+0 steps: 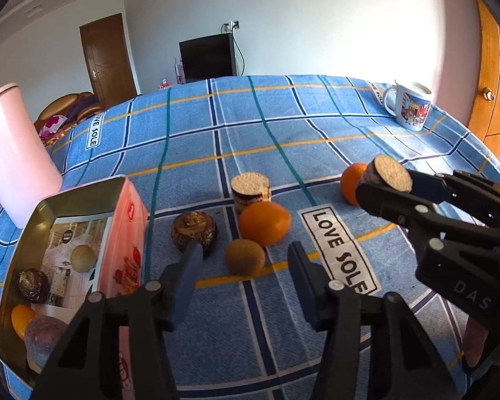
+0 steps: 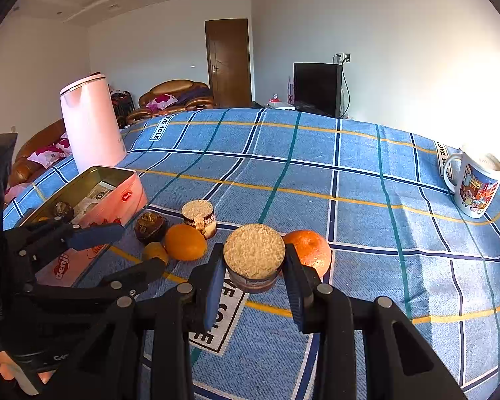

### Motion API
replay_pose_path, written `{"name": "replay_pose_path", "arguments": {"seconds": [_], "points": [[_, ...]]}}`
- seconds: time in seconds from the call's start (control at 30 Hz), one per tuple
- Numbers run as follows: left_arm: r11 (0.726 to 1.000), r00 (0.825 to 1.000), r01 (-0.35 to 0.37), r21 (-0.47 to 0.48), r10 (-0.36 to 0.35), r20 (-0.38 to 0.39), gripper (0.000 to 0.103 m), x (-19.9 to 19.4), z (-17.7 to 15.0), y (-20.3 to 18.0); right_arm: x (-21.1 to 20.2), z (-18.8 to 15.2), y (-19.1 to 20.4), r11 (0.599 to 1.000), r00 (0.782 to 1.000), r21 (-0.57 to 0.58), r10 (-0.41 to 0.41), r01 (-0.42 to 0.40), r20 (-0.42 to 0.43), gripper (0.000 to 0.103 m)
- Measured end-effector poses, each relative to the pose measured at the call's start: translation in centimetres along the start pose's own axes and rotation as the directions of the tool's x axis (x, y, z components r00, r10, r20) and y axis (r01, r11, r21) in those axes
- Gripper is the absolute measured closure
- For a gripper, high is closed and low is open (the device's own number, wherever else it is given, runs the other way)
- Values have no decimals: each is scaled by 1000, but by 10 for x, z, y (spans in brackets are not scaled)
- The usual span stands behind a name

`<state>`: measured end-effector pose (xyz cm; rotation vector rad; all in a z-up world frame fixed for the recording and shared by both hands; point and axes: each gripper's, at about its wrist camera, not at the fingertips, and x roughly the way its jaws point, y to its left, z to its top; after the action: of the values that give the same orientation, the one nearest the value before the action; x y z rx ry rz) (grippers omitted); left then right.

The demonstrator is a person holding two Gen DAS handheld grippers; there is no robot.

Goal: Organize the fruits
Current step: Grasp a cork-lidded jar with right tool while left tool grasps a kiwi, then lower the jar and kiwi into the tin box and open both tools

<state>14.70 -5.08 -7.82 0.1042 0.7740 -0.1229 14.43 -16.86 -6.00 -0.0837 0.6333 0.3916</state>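
My right gripper (image 2: 254, 278) is shut on a round cake with a crumbly top (image 2: 254, 250), held just above the cloth; it also shows in the left wrist view (image 1: 391, 175). An orange (image 2: 311, 250) lies right behind it. My left gripper (image 1: 245, 276) is open and empty, with a kiwi (image 1: 245, 256), an orange (image 1: 265, 222), a dark round fruit (image 1: 193, 230) and a second cake (image 1: 251, 190) in front of it. A pink tin box (image 1: 123, 220) at the left holds a kiwi, a dark fruit, an orange and a wrapped item.
A pink kettle (image 2: 90, 123) stands behind the tin at the far left. A printed mug (image 2: 476, 186) stands at the table's right edge. A blue checked cloth (image 2: 350, 183) covers the table. A door, sofa and TV are beyond it.
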Motion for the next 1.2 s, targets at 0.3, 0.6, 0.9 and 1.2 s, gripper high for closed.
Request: {"name": "replay_pose_path", "arguments": {"seconds": [0.3, 0.6, 0.9, 1.2], "points": [[995, 992, 68, -68, -75, -102, 72, 25, 5, 11, 1, 0, -4, 1000, 1000, 18, 18, -18, 0, 67], [995, 997, 74, -68, -76, -21, 73, 9, 4, 10, -3, -1, -7, 999, 999, 28, 38, -39, 24, 67], [999, 995, 16, -46, -12, 96, 73, -14, 3, 6, -13, -2, -7, 998, 995, 25, 53, -55, 83, 67], [998, 986, -8, -59, 18, 165, 73, -27, -1, 7, -23, -3, -5, 998, 988, 19, 64, -68, 137, 67]]}}
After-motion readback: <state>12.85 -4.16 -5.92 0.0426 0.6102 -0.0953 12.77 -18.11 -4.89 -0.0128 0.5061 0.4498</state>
